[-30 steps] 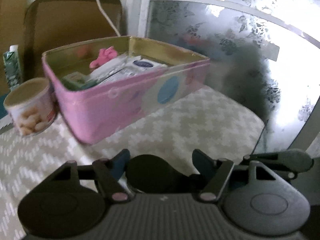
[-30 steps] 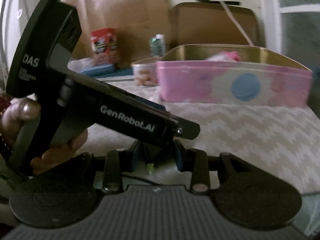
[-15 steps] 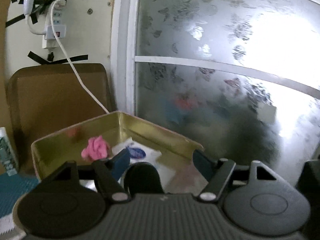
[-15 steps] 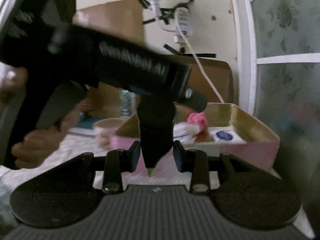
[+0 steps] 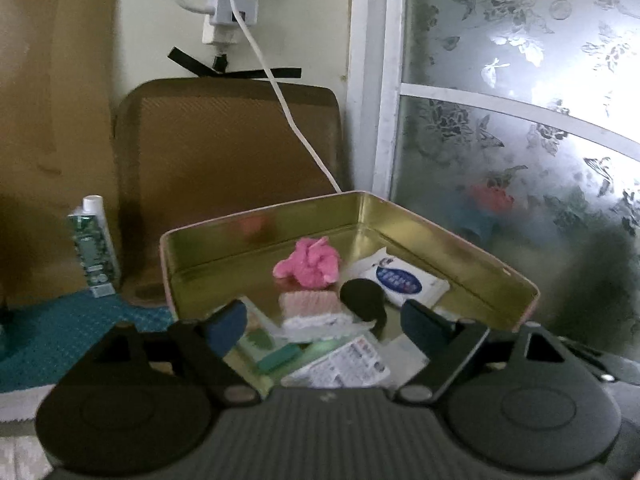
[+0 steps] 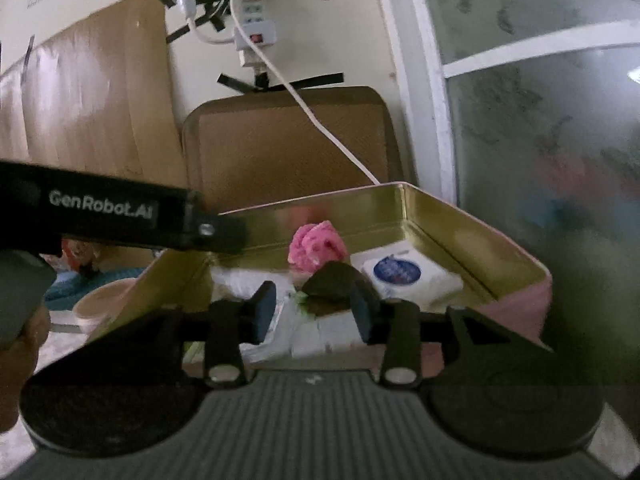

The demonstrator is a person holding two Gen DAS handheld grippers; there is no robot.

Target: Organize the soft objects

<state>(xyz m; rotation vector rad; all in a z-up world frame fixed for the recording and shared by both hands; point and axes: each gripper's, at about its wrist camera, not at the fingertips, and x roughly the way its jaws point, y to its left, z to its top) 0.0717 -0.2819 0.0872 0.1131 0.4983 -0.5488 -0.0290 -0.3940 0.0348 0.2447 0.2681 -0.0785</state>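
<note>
Inside the gold-lined tin [image 5: 448, 236], a dark, rounded soft lump [image 5: 362, 298] among packets.

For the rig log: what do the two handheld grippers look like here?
Both grippers, left gripper and right gripper, are matte black with dark blue finger pads, ribbed grey bodies and round side discs. White "GenRobot.AI" lettering marks the left one's side.

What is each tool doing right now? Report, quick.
Left tool: open, holding nothing.
Right tool: open; the dark object lies unclamped in the tin ahead.
</note>
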